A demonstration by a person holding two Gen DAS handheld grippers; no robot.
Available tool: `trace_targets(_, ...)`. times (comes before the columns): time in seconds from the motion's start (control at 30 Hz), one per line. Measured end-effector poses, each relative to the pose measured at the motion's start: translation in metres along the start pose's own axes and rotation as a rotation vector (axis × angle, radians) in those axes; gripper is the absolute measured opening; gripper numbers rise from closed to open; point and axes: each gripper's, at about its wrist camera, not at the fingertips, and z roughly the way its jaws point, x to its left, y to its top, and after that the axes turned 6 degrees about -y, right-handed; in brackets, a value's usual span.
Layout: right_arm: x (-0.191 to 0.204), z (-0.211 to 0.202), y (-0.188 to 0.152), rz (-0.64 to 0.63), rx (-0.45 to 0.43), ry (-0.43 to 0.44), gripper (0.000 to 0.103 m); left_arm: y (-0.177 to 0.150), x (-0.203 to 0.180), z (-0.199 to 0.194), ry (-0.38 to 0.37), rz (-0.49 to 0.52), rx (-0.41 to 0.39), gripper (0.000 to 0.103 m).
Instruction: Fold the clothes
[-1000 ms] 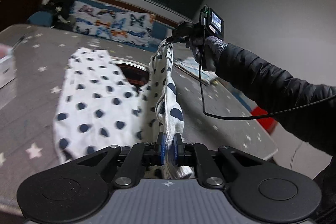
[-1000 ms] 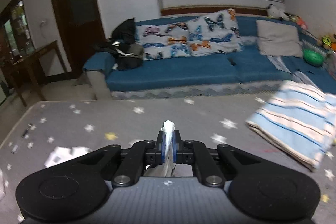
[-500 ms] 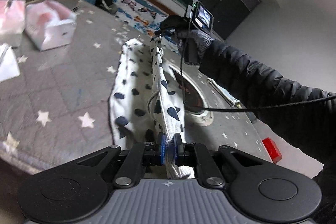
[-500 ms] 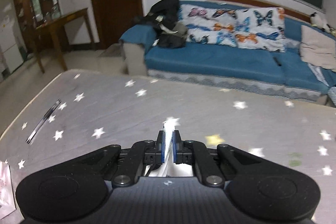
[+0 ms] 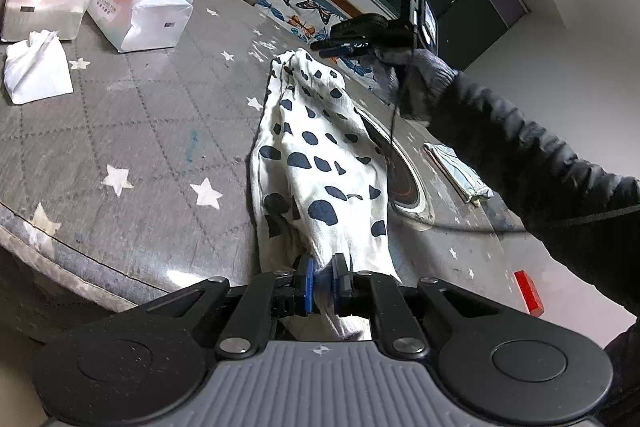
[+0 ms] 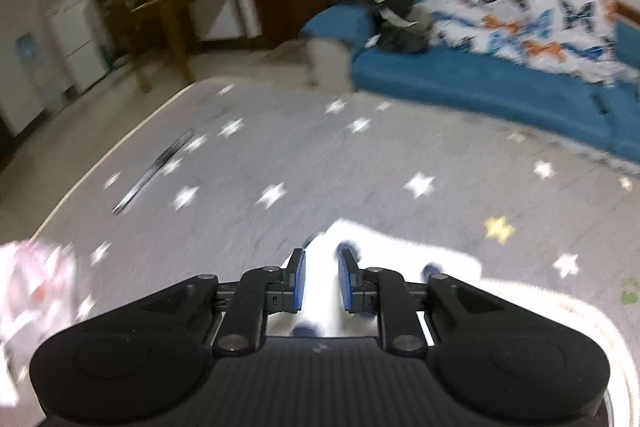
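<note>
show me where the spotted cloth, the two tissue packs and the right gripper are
spotted cloth (image 5: 320, 163), left wrist view, middle of the fabric
tissue packs (image 5: 140, 11), left wrist view, front face of the nearer pack
right gripper (image 6: 321, 281), right wrist view, gap between its open fingertips

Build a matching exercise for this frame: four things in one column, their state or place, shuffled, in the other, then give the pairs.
Things:
1. left gripper
2. right gripper
3. spotted garment
4. tissue packs

States or places:
A. jaws apart, nothing clamped between them
B. at the far left of the starred table
C. shut on white cloth
D. lying in a folded strip across the table, near end pinched

Pairs: 1-C, 2-A, 3-D, 4-B
</note>
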Motion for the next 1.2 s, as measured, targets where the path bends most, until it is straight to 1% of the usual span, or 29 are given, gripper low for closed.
trace_targets(0.07, 0.009, -0.005, -0.011, -0.026, 0.028, 0.036, 0.018, 0.001, -0.002, 0.0, 0.003, 0.012, -0.007, 0.01)
trace_targets(0.27, 0.046, -0.006, -0.039, -0.1, 0.106, 0.059, 0.018, 0.002, -0.009, -0.001, 0.008, 0.052, -0.022, 0.01)
trace_targets(0.33, 0.05, 0.0, -0.043, -0.112, 0.119, 0.028, 0.014, 0.002, -0.012, -0.003, 0.014, 0.061, -0.031, 0.01)
trace_targets(0.4, 0.051, 0.003, -0.043, -0.114, 0.117, 0.014, 0.004, 0.002, -0.014, -0.006, 0.018, 0.069, -0.043, 0.01)
trace_targets(0.47, 0.051, 0.0, -0.042, -0.103, 0.094, 0.013, 0.001, 0.002, -0.016, -0.009, 0.019, 0.075, -0.054, 0.01)
trace_targets(0.53, 0.051, -0.006, -0.038, -0.086, 0.059, 0.028, 0.0, 0.004, -0.017, -0.012, 0.019, 0.079, -0.064, 0.01)
trace_targets(0.67, 0.052, -0.008, -0.026, -0.039, -0.002, 0.09, 0.0, 0.003, -0.015, -0.012, 0.034, 0.062, -0.071, 0.012)
trace_targets(0.77, 0.053, 0.004, -0.029, -0.026, 0.02, 0.114, 0.001, 0.0, -0.009, -0.009, 0.059, 0.033, -0.054, 0.012)
trace_targets(0.87, 0.053, 0.017, -0.035, -0.026, 0.054, 0.134, 0.003, -0.001, -0.006, -0.012, 0.076, 0.026, -0.052, 0.015)
trace_targets(0.93, 0.048, 0.012, -0.036, -0.017, 0.049, 0.149, 0.007, -0.002, -0.006, -0.015, 0.086, 0.025, -0.054, 0.021)
trace_targets(0.97, 0.044, 0.005, -0.035, -0.018, 0.045, 0.162, 0.008, -0.002, -0.006, -0.017, 0.09, 0.028, -0.058, 0.03)
trace_targets(1.0, 0.04, -0.004, -0.034, -0.028, 0.039, 0.165, 0.008, -0.001, -0.008, -0.019, 0.094, 0.035, -0.064, 0.035)
trace_targets(1.03, 0.036, -0.014, -0.034, -0.04, 0.031, 0.163, 0.008, 0.0, -0.009, -0.022, 0.097, 0.045, -0.07, 0.036)
trace_targets(1.1, 0.027, -0.032, -0.034, -0.063, 0.017, 0.16, 0.009, 0.001, -0.012, -0.028, 0.105, 0.066, -0.084, 0.043)
trace_targets(1.2, 0.006, -0.06, -0.044, -0.074, 0.02, 0.159, 0.009, 0.003, -0.016, -0.036, 0.129, 0.089, -0.106, 0.044)
